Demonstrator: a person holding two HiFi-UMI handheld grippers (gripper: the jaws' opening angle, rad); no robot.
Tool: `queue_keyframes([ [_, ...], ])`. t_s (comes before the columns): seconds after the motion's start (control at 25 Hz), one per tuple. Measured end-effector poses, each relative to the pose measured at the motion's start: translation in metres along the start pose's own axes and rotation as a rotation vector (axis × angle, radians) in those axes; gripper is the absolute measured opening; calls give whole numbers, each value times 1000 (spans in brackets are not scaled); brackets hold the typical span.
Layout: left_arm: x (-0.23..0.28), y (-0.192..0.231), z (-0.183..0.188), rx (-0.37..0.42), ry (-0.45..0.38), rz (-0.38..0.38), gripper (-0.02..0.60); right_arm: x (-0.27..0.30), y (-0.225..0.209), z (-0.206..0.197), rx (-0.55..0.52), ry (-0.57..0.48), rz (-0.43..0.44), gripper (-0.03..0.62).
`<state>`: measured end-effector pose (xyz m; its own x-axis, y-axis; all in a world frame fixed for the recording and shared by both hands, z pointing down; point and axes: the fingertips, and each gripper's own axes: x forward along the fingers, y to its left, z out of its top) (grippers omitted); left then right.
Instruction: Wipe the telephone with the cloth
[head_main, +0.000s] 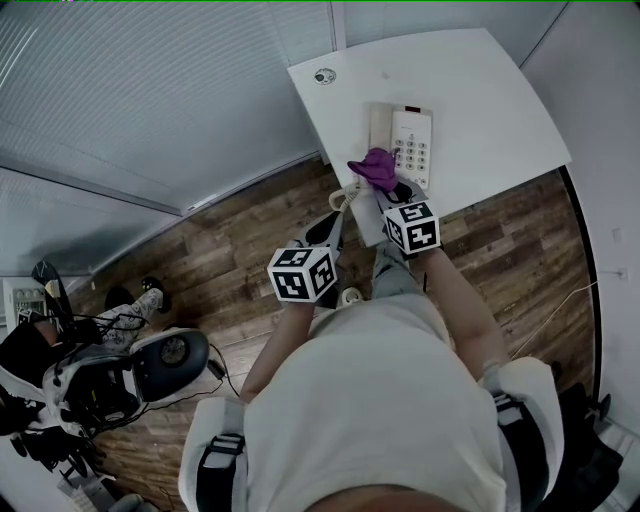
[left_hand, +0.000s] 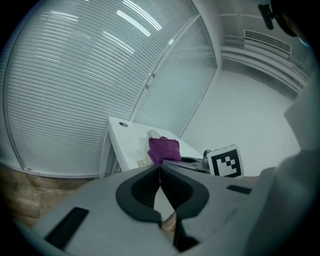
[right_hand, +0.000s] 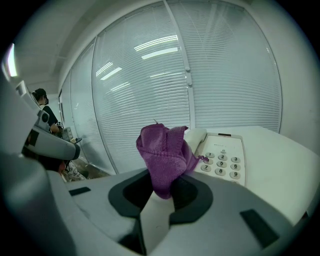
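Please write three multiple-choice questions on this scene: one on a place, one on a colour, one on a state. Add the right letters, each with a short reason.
1. Where does the phone stand?
A) on the floor
B) on the white table
C) on a chair

2. What colour is the cloth?
A) purple
B) green
C) yellow

3. The left claw is:
A) shut, empty
B) shut on the cloth
C) wide open

Answers:
1 B, it rests on the table.
2 A, it is purple in every view.
3 A, its jaws meet with nothing between.
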<state>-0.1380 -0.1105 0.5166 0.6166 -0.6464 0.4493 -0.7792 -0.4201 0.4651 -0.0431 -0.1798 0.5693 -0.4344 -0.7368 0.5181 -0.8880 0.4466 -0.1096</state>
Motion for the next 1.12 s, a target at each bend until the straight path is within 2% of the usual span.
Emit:
queue_keyframes([
  [0.16,3,2,7,3,-6,8,21,-2,-2,7,16,-10,8,91],
  [0.36,19,5,16,-11,-9,24,21,-14,-11,28,54,-73,22,91],
  [0.6,56,-5,36,7,-15,24,21,-31,-46,64,98,-162,18,91],
  [1.12,129,-30,59,61,19,91,23,-38,-110,103,123,-209,83,91],
])
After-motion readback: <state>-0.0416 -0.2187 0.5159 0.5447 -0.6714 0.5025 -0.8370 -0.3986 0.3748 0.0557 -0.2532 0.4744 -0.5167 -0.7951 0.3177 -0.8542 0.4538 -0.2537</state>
